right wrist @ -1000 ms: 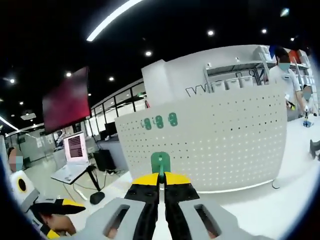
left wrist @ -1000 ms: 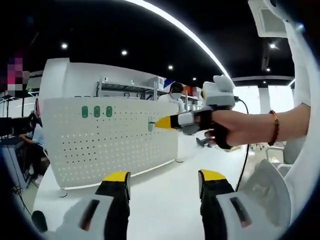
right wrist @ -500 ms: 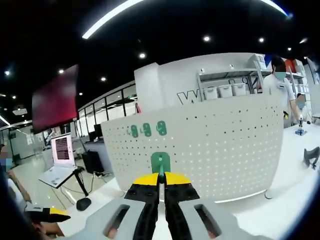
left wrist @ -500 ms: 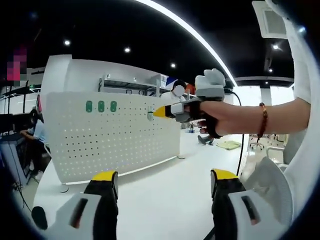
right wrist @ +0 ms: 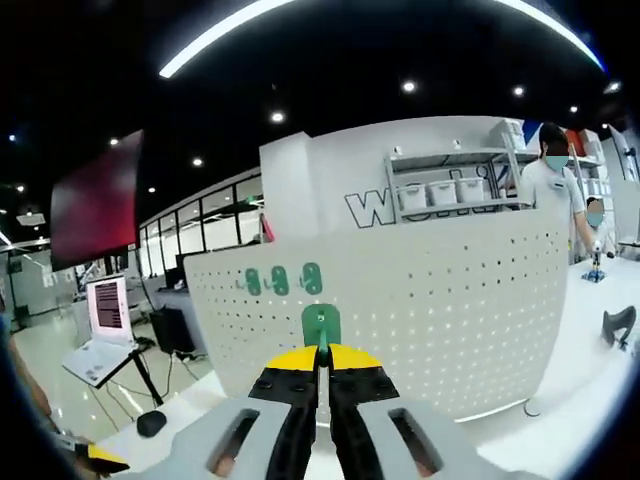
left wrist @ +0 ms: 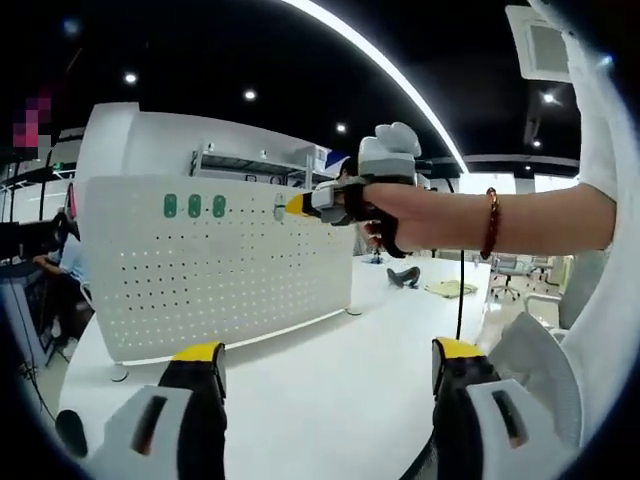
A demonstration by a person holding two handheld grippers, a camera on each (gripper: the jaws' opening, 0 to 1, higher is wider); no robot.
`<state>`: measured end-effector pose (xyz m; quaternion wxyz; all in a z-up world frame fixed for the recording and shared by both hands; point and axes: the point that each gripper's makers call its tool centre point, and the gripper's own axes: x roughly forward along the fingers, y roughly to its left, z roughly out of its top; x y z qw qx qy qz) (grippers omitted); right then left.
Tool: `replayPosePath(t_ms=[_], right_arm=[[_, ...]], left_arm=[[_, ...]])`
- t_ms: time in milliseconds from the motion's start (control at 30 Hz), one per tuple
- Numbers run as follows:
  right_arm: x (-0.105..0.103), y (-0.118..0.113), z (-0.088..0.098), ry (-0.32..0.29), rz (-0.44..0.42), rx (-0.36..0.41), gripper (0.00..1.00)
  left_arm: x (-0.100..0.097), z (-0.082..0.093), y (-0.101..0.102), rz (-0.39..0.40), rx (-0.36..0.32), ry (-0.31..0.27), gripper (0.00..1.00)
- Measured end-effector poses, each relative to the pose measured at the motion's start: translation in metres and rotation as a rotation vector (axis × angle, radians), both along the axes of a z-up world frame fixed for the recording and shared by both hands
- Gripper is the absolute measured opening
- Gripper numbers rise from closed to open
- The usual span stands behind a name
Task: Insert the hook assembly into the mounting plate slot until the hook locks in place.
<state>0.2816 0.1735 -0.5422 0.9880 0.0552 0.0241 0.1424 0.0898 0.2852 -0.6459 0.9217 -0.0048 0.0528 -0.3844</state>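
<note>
Hook: small green plastic hook assembly (right wrist: 321, 325) is pinched between the closed jaws of the right gripper (right wrist: 321, 362), its flat plate standing up above the yellow tips.
Plate: white perforated mounting plate (right wrist: 430, 310) stands upright on the white tabletop (left wrist: 340, 370), straight ahead of the right jaws, its long axis running across the view.
Key relation: hook sits forward along the jaws, face toward the perforated wall; in the left gripper view the right gripper (left wrist: 300, 205) reaches in at the upper part of the mounting plate (left wrist: 200, 270), its tip at or very near the surface. Whether the hook already touches a slot I cannot tell, as the tip is small there.
Already mounted: three green hooks (right wrist: 280, 280) sit in a row near the plate's top edge, to the left of the held one.
Nearer gripper: right; it carries the part and is at the plate.
Left gripper (left wrist: 325, 375): jaws wide apart, holding nothing, low over the tabletop and well back from the plate.
Containers: none in play.
</note>
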Motion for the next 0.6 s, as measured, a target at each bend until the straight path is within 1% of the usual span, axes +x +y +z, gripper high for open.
replayPosePath(t_ms=[67,200,333,433,600], right_arm=[[0.005,-0.001,0.004,-0.013,-0.006,-0.020,0.01],[0.012,-0.002,0.009,-0.016,-0.011,-0.008,0.01],[0.018,-0.001,0.013,-0.027,-0.018,-0.026,0.01],[0.021,-0.001,0.015,-0.034,-0.028,-0.025,0.01],[0.030,-0.001,0.012,-0.022,-0.037,-0.037,0.01]], left_arm=[[0.000,0.000,0.001,0.000,0.001,-0.001,0.86],[0.001,-0.004,0.003,0.006,0.004,0.011,0.86],[0.001,-0.005,0.004,0.007,0.000,0.014,0.86],[0.002,-0.008,0.006,0.010,0.015,0.019,0.86],[0.004,-0.007,0.009,0.017,0.005,0.019,0.85]])
